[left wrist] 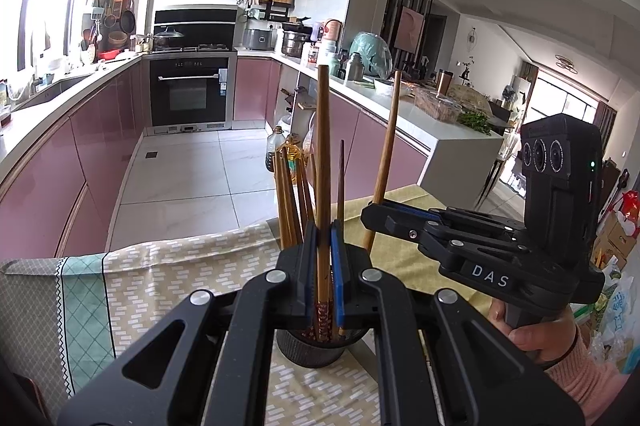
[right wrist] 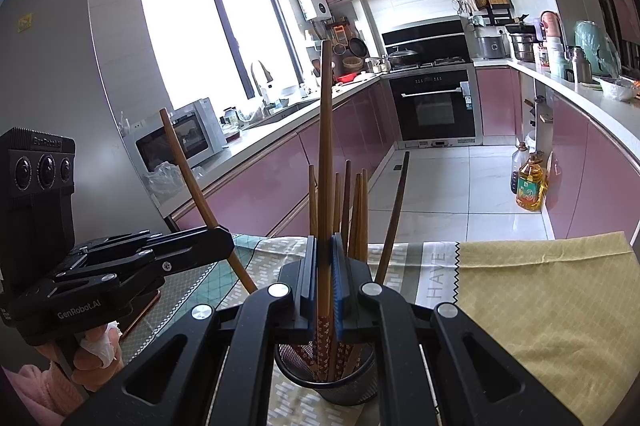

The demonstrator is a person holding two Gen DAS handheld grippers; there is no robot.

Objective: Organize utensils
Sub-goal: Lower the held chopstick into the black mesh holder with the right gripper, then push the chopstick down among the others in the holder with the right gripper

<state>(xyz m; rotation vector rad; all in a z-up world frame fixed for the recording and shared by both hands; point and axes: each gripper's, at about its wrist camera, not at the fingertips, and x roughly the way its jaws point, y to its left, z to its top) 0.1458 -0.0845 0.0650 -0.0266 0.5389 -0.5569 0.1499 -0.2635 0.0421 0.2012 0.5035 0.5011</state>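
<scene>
A black mesh cup (left wrist: 304, 352) (right wrist: 348, 390) stands on the cloth-covered table and holds several brown chopsticks (left wrist: 288, 193) (right wrist: 356, 209). My left gripper (left wrist: 324, 226) (right wrist: 228, 240) is shut on one upright chopstick (left wrist: 323, 145) (right wrist: 188, 169), whose patterned lower end reaches into the cup. My right gripper (right wrist: 323, 238) (left wrist: 370, 211) is shut on another chopstick (right wrist: 326, 145) (left wrist: 386, 145), which leans over the cup's right side. Both grippers hover right over the cup, close together. A hand in a pink sleeve holds each one.
The patterned tablecloth (left wrist: 160, 274) (right wrist: 540, 298) covers the table, whose far edge drops to a tiled kitchen floor. Oil bottles (right wrist: 530, 185) stand on the floor by the pink cabinets. Counters with a microwave (right wrist: 180, 141) and an oven lie beyond.
</scene>
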